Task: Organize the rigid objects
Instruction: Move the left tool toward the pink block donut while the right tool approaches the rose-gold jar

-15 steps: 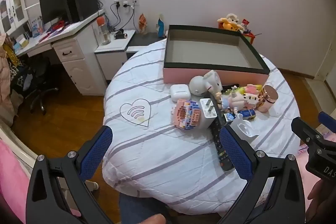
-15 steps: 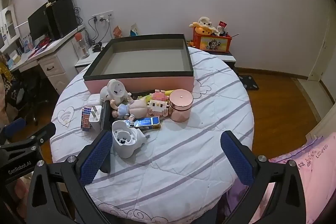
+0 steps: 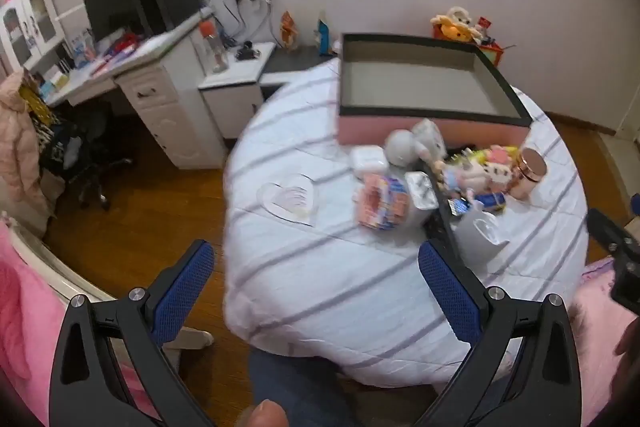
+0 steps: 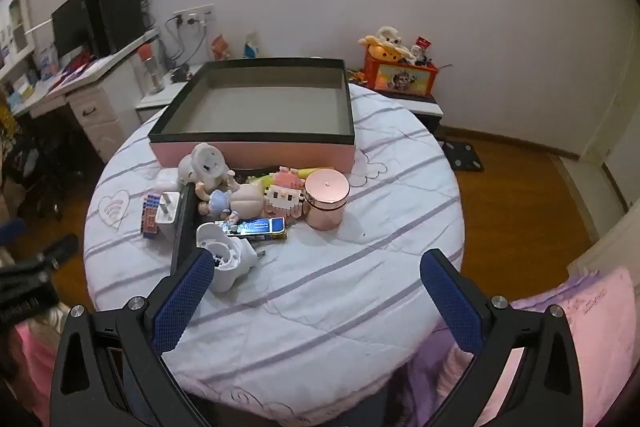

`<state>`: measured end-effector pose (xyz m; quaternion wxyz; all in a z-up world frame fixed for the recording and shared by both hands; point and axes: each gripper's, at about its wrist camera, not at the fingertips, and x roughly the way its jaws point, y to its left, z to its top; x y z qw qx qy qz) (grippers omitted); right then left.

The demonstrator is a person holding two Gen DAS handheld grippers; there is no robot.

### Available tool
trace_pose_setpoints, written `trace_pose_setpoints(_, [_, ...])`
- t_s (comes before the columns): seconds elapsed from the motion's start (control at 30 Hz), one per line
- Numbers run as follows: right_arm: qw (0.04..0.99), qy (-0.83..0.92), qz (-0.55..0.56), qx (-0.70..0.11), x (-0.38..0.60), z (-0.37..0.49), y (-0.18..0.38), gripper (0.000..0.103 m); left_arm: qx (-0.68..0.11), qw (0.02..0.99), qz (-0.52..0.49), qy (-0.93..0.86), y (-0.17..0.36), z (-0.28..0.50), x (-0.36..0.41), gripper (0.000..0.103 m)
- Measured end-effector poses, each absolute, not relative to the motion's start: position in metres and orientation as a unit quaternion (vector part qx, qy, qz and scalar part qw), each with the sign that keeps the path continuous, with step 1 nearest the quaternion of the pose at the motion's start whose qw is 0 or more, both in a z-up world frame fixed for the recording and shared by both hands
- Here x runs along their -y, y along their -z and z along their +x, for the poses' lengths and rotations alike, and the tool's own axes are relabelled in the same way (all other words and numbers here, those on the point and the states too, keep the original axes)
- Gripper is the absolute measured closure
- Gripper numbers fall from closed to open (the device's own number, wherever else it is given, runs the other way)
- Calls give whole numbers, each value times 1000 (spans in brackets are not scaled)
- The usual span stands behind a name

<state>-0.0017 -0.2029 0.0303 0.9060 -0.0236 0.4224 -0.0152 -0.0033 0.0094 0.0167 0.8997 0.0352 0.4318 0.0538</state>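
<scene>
Both tools hang above the near edge of the round table (image 4: 360, 227), nothing picked yet. The left gripper (image 3: 316, 283) and right gripper (image 4: 316, 287) stand fully spread and empty. The clutter of toys, a copper jar (image 4: 326, 201) at about 1 o'clock of the heap and a white charger (image 4: 224, 259) at 7 o'clock, sits just before the empty pink box (image 4: 256, 151), at 12 o'clock. The next move likely calls for lowering onto one item
</scene>
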Motion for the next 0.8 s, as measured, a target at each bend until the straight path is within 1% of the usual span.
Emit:
trace_pose_setpoints(0.1, [912,20,-22,-408,206,0,-35,0,-415,907,38,-57,-20,1,-18,0])
trace_pose_setpoints(0.2, [919,-2,2,-393,205,1,-26,0,-399,916,16,-38,-14,8,-27,0])
trace_pose_setpoints(0.27, [916,-10,14,-402,203,5,-13,0,-389,921,1,-27,-5,12,-28,0])
trace_pose_setpoints(0.33, [908,-11,21,-418,200,7,-1,0,-402,916,4,-15,5,16,-24,0])
trace_pose_setpoints(0.57, [912,6,36,-409,208,7,0,0,-386,922,15,-18,11,13,-7,0])
trace_pose_setpoints(0.8, [907,11,39,-420,215,11,6,0,-413,910,22,-19,30,19,-6,0])
